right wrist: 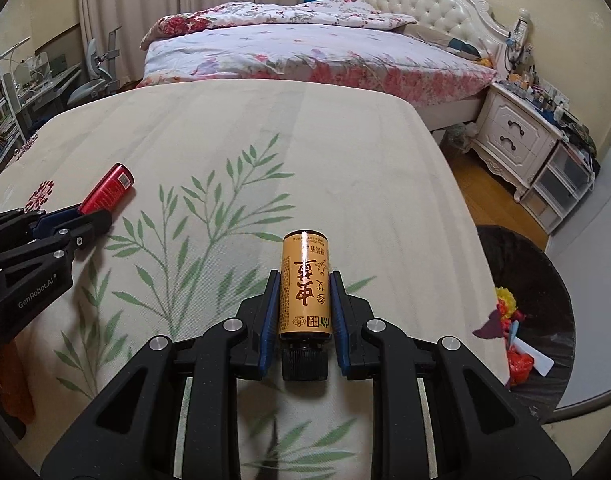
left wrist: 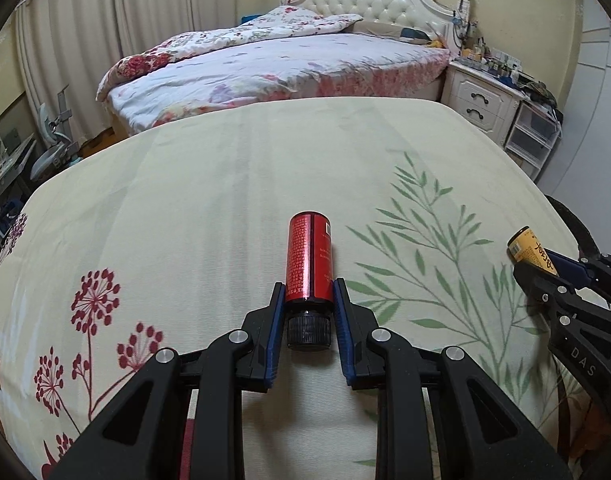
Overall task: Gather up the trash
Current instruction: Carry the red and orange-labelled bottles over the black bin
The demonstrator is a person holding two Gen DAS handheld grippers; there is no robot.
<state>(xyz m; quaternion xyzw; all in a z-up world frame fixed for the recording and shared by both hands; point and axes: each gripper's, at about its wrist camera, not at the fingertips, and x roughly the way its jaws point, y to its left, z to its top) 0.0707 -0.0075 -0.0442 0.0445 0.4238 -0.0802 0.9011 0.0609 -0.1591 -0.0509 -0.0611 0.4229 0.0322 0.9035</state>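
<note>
I am carrying a red bottle [left wrist: 309,258] clamped in the left gripper [left wrist: 308,292], its fingers pressing the sides just above the black cap, and a yellow bottle [right wrist: 304,286] clamped the same way in the right gripper [right wrist: 304,300]. Both are hanging over the cream bench [left wrist: 225,184] with its leaf-print cloth. The picking looks finished; I judge the next move is swinging right to the black-lined bin [right wrist: 537,280] and parting the fingers above it. The yellow label is showing large red Chinese characters; the gripper bodies read "GenRobot.AI" and "DAS".
</note>
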